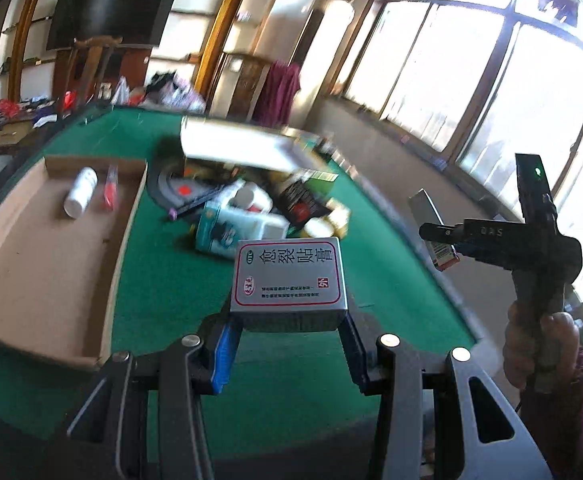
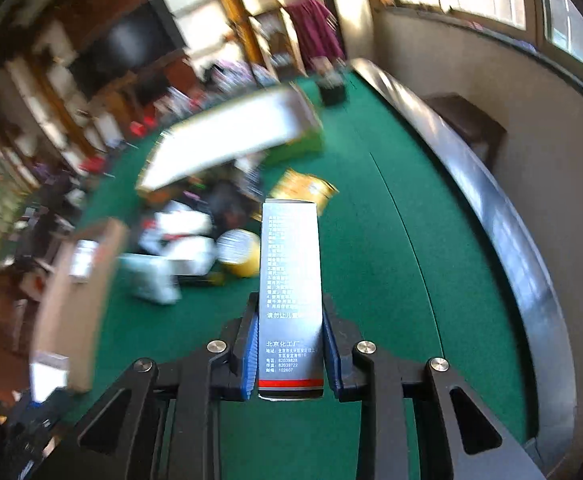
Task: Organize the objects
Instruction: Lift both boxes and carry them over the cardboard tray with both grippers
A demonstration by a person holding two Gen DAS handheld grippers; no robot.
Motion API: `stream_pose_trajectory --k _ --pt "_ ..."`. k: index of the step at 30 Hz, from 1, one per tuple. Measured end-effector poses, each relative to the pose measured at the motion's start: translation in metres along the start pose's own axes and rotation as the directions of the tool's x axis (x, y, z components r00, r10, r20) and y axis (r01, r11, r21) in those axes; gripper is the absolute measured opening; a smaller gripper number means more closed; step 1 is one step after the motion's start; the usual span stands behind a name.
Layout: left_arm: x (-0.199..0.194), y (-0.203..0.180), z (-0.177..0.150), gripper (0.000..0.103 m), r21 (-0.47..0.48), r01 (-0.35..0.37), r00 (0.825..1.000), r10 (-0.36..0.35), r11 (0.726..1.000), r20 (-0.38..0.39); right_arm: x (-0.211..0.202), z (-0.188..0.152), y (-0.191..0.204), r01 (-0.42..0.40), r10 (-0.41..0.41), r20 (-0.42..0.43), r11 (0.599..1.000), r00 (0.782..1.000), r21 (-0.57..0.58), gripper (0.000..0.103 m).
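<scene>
Early going, I judge: the shallow cardboard tray at left holds only a white bottle and a red tube, while the jumbled pile waits on the green felt surface. The left gripper fingers pinch a flat silver tin aloft; the right gripper fingers clamp a slim glossy grey carton

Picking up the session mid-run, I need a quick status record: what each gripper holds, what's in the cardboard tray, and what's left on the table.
left gripper: shut on silver tin, red-bordered label facing camera
right gripper: shut on tall grey carton, held lengthwise between the pads
cardboard tray: on the green table, left side; holds white bottle and a small red item
unsorted pile: boxes and bottles mid-table, blurred
</scene>
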State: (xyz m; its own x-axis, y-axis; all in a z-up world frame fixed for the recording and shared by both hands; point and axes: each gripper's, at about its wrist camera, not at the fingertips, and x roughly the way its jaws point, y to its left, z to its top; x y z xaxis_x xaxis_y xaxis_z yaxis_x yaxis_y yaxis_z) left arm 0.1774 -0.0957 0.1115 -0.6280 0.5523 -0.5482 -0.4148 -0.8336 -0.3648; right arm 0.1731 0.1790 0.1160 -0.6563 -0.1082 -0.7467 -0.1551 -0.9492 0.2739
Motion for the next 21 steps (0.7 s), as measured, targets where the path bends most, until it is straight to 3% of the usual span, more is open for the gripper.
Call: stream_pose_trajectory --k 3,7,13,16,18,19,21 --pt "-0.049 -0.007 0.007 0.045 0.002 0.059 0.995 -0.059 0.998 0.077 -0.056 -0.004 0.021 -0.098 0.099 0.079 0.995 0.992 -0.024 0.03" --pt "-0.113 -0.016 0.028 0.045 0.054 0.084 0.977 -0.093 0.995 0.192 -0.125 -0.006 0.059 -0.203 0.22 0.168 0.973 0.961 -0.112 0.03" --pt "-0.231 -0.027 0.074 0.045 0.132 0.113 0.909 -0.156 0.985 0.386 -0.222 0.015 0.118 -0.315 0.381 0.274 0.914 0.883 -0.254 0.03" --pt "-0.284 -0.039 0.107 0.045 0.17 0.048 0.89 -0.119 0.984 0.44 -0.273 0.037 0.143 -0.325 0.422 0.313 0.891 0.851 -0.316 0.03" --pt "-0.31 -0.048 0.132 0.045 0.184 -0.031 0.88 -0.061 0.982 0.472 -0.305 0.057 0.165 -0.293 0.415 0.339 0.887 0.844 -0.357 0.03" --pt "-0.322 -0.052 0.144 0.045 0.188 -0.079 0.872 -0.023 0.979 0.489 -0.319 0.065 0.176 -0.277 0.407 0.349 0.888 0.844 -0.366 0.03" --pt "-0.349 -0.062 0.174 0.045 0.184 -0.224 0.839 0.093 0.957 0.537 -0.344 0.084 0.194 -0.229 0.376 0.38 0.897 0.845 -0.378 0.03"
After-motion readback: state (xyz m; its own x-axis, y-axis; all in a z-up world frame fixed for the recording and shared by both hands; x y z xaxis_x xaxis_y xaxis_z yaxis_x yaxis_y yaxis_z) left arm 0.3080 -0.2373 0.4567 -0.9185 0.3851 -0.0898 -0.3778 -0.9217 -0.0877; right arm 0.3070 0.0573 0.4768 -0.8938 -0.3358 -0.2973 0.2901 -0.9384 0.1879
